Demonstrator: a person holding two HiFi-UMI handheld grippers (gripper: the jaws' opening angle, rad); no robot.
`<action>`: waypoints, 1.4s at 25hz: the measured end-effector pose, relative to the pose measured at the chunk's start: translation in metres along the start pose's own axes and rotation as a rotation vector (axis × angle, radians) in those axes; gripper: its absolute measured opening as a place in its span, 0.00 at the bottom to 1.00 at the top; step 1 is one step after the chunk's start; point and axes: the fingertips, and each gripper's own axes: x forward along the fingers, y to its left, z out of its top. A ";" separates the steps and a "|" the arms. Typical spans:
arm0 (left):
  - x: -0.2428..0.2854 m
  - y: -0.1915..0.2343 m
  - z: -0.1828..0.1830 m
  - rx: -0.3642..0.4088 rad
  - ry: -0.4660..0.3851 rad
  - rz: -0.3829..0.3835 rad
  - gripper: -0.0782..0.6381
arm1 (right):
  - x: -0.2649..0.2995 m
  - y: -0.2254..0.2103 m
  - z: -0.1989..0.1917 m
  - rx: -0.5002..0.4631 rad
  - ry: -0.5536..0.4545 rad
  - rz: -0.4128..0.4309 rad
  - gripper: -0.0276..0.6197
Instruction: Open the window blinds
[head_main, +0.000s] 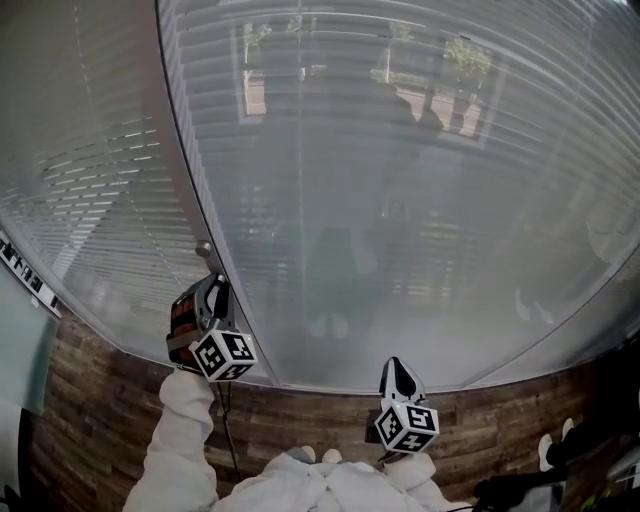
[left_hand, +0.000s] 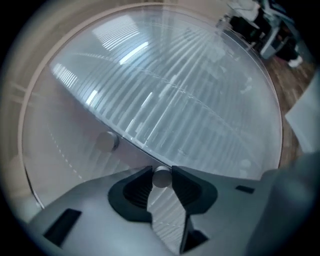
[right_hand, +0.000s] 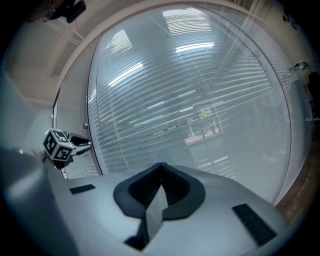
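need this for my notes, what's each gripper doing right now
left gripper: closed on the small round knob.
right gripper: closed, holding nothing.

The glass pane stands flat across the whole front, with the blinds behind it; a dark upright frame strip splits it at the left; a small round knob juts out there, pinched in the left claw; the right claw, jaws together, hangs in free room short of the glass.
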 end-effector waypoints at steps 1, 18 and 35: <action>0.000 0.002 0.000 -0.089 0.002 0.004 0.28 | 0.000 -0.002 0.001 0.001 -0.001 -0.001 0.06; -0.007 0.022 -0.016 -1.431 -0.061 0.002 0.28 | 0.003 -0.003 0.000 0.020 -0.001 0.011 0.06; 0.000 0.014 -0.018 -1.844 -0.165 -0.159 0.27 | 0.003 0.000 0.001 0.029 -0.002 0.029 0.06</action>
